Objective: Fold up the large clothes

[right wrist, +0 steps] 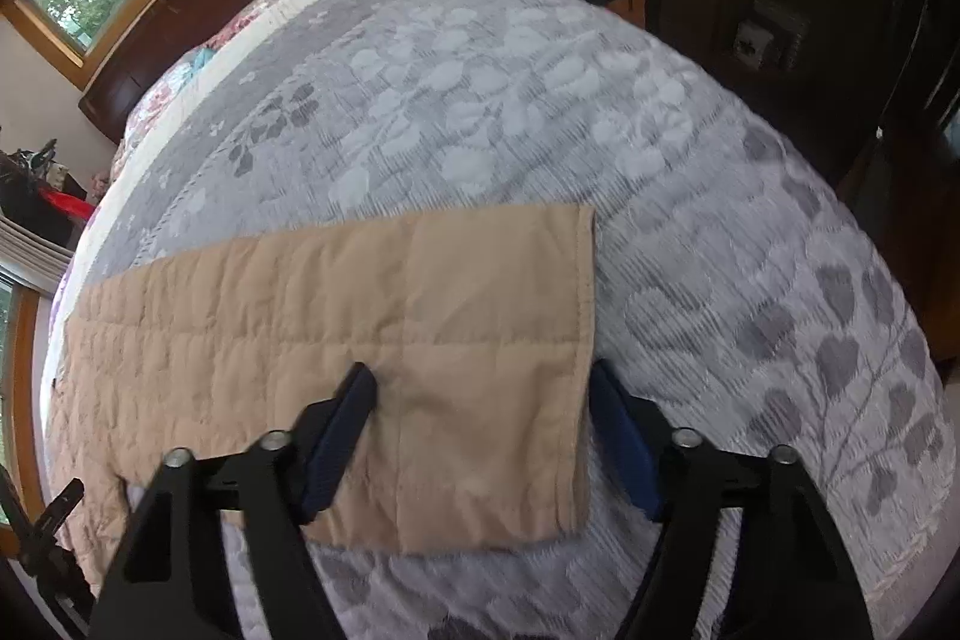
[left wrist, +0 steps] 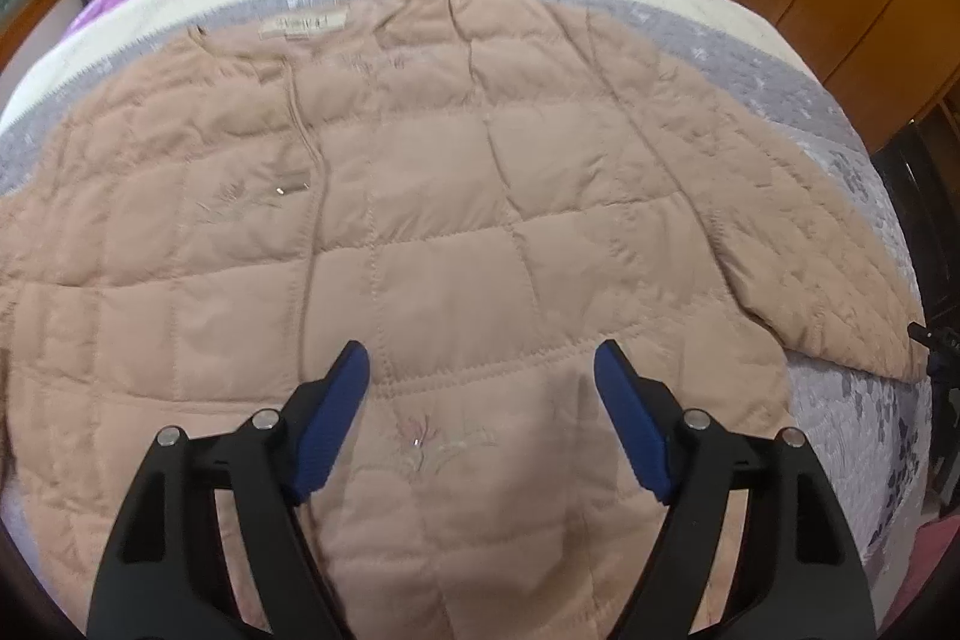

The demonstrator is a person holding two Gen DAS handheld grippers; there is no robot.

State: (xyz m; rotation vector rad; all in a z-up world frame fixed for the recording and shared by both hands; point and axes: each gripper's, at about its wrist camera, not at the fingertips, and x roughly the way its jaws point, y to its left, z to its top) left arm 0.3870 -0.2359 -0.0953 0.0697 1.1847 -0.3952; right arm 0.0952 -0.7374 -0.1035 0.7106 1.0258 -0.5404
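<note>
Jacket (left wrist: 420, 196), quilted and beige, is lying spread flat on the bed (right wrist: 690, 196), one sleeve (right wrist: 372, 328) stretching sideways. Its puffy, slippery fabric is likely risking a shallow pinch that slides free. The right gripper (right wrist: 483, 391) is straddling the cuff, jaws apart, gripping nothing; the left gripper (left wrist: 480, 370) is hovering released over the hem. The other sleeve is being cut off at the frame edge.

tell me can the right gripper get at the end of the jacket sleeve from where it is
Probably yes: the right gripper hangs open straddling the sleeve cuff, which lies flat on the bedspread with nothing over it.
</note>
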